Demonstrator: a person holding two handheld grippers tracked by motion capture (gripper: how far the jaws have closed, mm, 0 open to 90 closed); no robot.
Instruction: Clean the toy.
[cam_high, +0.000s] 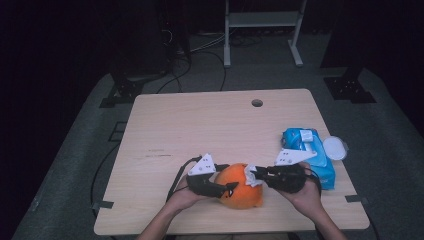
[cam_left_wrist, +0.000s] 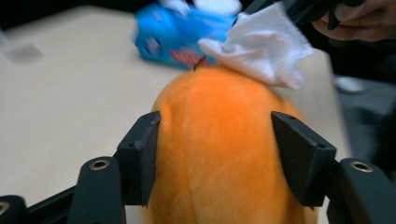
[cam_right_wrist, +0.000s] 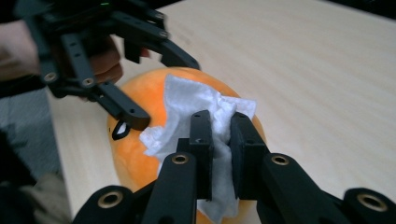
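Observation:
An orange plush toy (cam_high: 239, 194) lies on the wooden table (cam_high: 200, 125) near its front edge. My left gripper (cam_high: 226, 189) comes at it from the left and is shut on it; in the left gripper view both pads (cam_left_wrist: 140, 158) press into the plush (cam_left_wrist: 219, 140). From the right, my right gripper (cam_high: 258, 175) is shut on a crumpled white wipe (cam_high: 251, 176) and holds it against the top of the toy. The right gripper view has the wipe (cam_right_wrist: 191, 102) pinched between the jaws of that gripper (cam_right_wrist: 220, 128), over the orange plush (cam_right_wrist: 133, 158).
A blue pack of wipes (cam_high: 307, 150) lies at the table's right side, just behind my right hand, with a white round lid (cam_high: 334, 148) beside it. A cable hole (cam_high: 257, 103) sits near the far edge. Stands and cables crowd the floor beyond.

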